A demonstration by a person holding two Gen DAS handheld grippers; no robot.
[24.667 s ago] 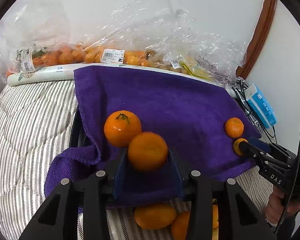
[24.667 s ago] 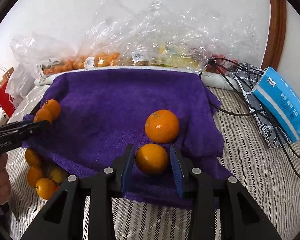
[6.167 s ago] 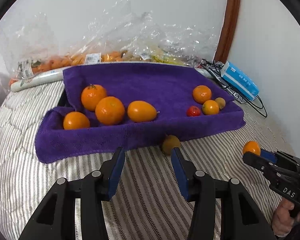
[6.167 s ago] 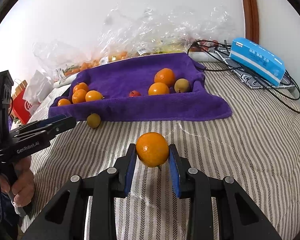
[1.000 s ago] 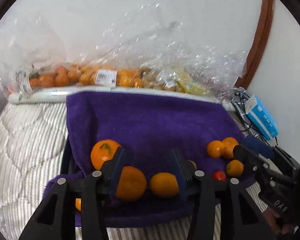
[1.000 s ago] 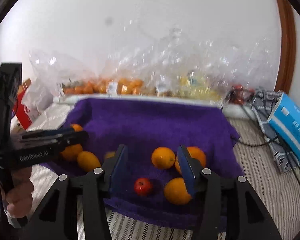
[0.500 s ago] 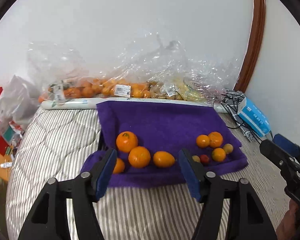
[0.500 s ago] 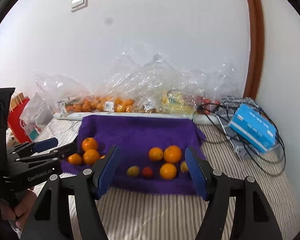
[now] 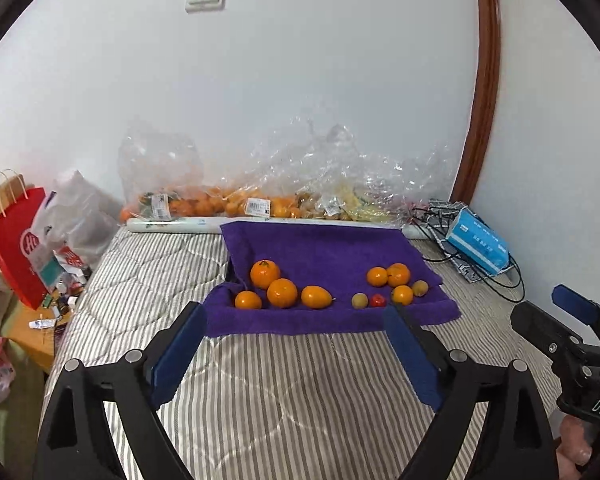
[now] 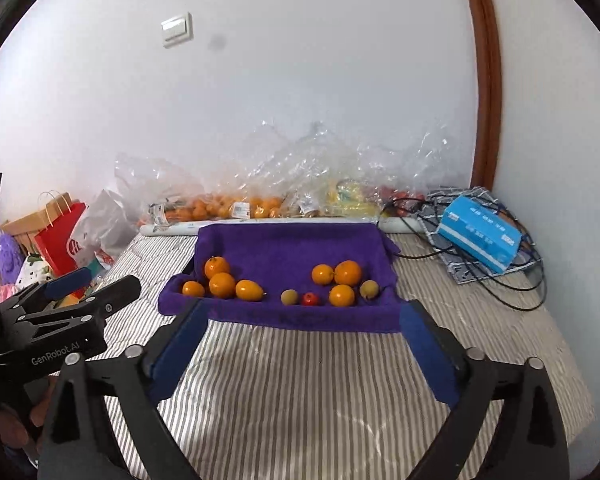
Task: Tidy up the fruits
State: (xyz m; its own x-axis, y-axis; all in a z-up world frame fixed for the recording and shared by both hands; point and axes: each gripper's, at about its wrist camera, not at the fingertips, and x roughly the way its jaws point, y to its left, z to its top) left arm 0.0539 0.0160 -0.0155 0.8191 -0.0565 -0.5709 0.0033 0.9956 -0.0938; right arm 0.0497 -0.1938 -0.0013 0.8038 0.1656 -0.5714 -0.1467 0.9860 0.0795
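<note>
Purple terry cloth, the towel [image 9: 332, 252], is lying on the striped bed [image 9: 300, 392] with its long axis running left to right, its far edge turned up toward the bags of fruit [image 9: 228, 204] along the wall. On its left part four orange fruits are sitting in a cluster: a small mandarin [image 9: 248, 300] nearest the left edge, a stemmed orange [image 9: 265, 274] behind it, a round orange [image 9: 282, 292] touching that one, and an oval orange fruit [image 9: 316, 297] whose long axis is also lying left to right, its small stem tip pointing right. A gap is separating these from the right group: a yellowish fruit [image 9: 359, 301], a small red fruit [image 9: 377, 300], three more oranges [image 9: 388, 276] and another yellowish one at the far right.

Both tools are hanging near, over bare bed, well apart from the towel. The left tool [image 9: 296, 356] has just been opening its jaws and is standing wide with nothing between them; the right tool [image 10: 304, 352] is doing the same, likewise empty.

Sorting seems to be finishing, since no fruit is lying loose on the bed. Any next move would probably be a check only, or a nudge separating the yellowish and red fruits from the oranges, calling for a slow descent onto small, rolling things.
</note>
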